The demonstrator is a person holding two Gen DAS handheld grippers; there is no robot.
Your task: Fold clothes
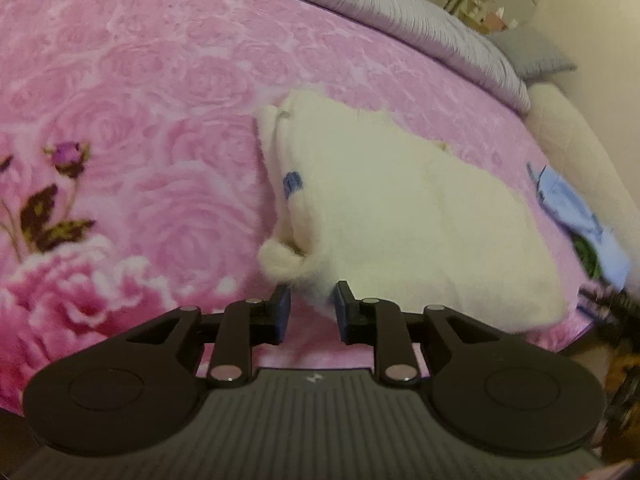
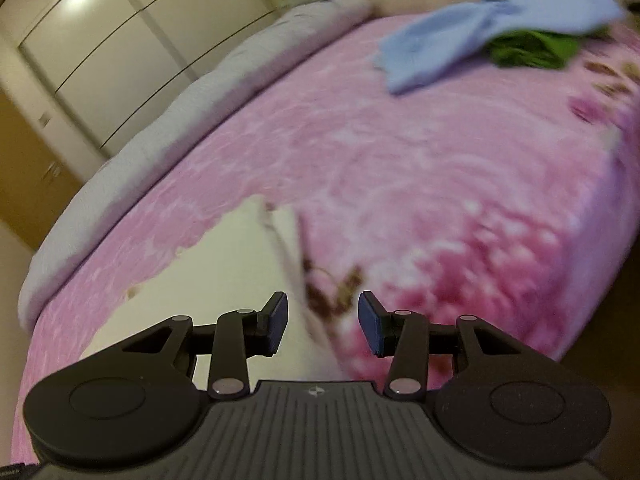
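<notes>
A fluffy white garment (image 1: 400, 208) lies folded on the pink rose bedspread (image 1: 140, 100), a small blue mark on its left side. My left gripper (image 1: 312, 304) sits at its near edge, jaws partly open, with white fuzz between the blue pads; no firm grip shows. In the right wrist view the white garment (image 2: 224, 276) lies at lower left. My right gripper (image 2: 322, 320) hovers open and empty over its right edge. A light blue garment (image 2: 460, 40) lies over a green one (image 2: 532, 50) farther up the bed.
A grey quilt (image 1: 400, 4) borders the bedspread's far side, with a cream pillow (image 1: 572, 140) at the head. The blue garment (image 1: 576, 208) also shows at the right in the left view. White wardrobe doors (image 2: 120, 40) stand beyond the bed. The bed edge drops off at the right.
</notes>
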